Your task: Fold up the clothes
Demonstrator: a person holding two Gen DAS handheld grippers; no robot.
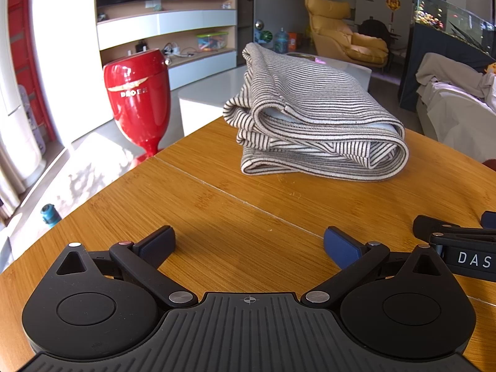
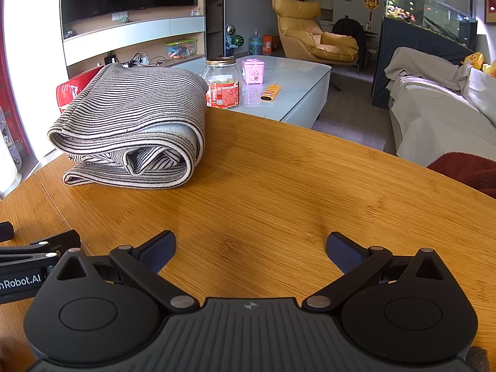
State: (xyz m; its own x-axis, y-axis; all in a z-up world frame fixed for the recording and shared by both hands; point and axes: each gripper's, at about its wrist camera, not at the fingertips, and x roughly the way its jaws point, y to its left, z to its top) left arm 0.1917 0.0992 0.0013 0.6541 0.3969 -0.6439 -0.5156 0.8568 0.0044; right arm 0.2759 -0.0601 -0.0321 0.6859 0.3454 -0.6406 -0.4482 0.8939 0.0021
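A striped beige and dark garment (image 1: 313, 117) lies folded in a thick bundle on the wooden table (image 1: 217, 217). In the right wrist view the same striped garment (image 2: 133, 124) sits at the left on the wooden table (image 2: 279, 186). My left gripper (image 1: 248, 245) stands open low over the table, well short of the garment, with nothing between its blue pads. My right gripper (image 2: 251, 248) is open too, empty, to the right of the bundle. Each gripper shows at the edge of the other's view: right gripper (image 1: 458, 245), left gripper (image 2: 37, 254).
A red vase-shaped object (image 1: 139, 93) stands beyond the table's left edge. A white coffee table (image 2: 297, 86) behind carries a glass jar (image 2: 223, 83), a pink box (image 2: 253, 71) and an orange remote (image 2: 270, 93). A covered sofa (image 2: 434, 117) is right. A dark red cushion (image 2: 468, 170) touches the table edge.
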